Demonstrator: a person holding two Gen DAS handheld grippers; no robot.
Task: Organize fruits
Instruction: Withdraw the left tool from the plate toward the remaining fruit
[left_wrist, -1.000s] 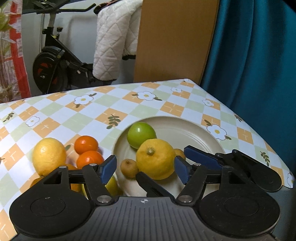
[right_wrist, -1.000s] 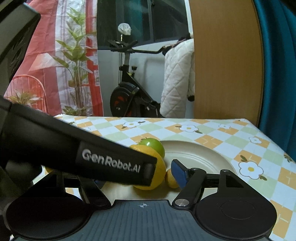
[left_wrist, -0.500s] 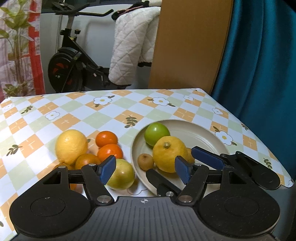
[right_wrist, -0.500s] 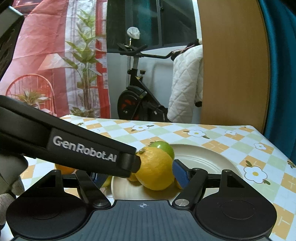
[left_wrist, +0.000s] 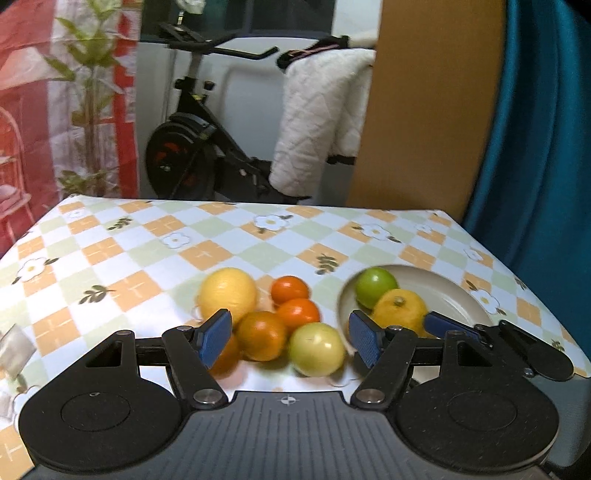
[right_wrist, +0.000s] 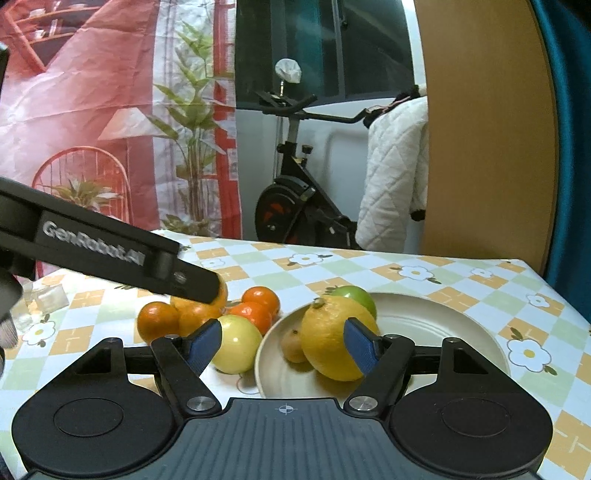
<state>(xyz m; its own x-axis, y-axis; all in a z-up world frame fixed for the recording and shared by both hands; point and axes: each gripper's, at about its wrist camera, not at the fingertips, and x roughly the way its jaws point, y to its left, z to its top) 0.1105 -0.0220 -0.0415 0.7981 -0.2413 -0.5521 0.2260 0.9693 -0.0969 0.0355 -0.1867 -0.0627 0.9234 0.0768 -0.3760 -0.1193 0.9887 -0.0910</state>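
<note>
- Left gripper (left_wrist: 290, 338): jaws apart, nothing clamped. It hangs over the loose fruit on the checked tablecloth (left_wrist: 147, 243); blue pads clear of all fruit.
- Right gripper (right_wrist: 282, 345): jaws apart, nothing pressed between the pads. Its right pad overlaps the plated lemon (right_wrist: 332, 338) in the right wrist view; contact cannot be settled from this angle, probably just in front of it.
- Beige plate (right_wrist: 436, 321) holds three fruits: the lemon near its left rim, a green fruit (right_wrist: 354, 297) behind it, and a small brownish fruit (right_wrist: 291, 345) touching the lemon's left side.
- Loose pile on the cloth, just left of the plate: pale yellow-green fruit (left_wrist: 317, 347) nearest the rim, large orange (left_wrist: 262, 334) beside it, two small tangerines (left_wrist: 293, 301) behind, a second lemon (left_wrist: 228, 295) at back left. Fruits touch one another.
- One more orange (right_wrist: 158, 321) sits at the pile's left end.
- Left wrist view is slightly motion-blurred; fruit edges are soft.
- Exercise bike (right_wrist: 295, 199) stands beyond the table.
</note>
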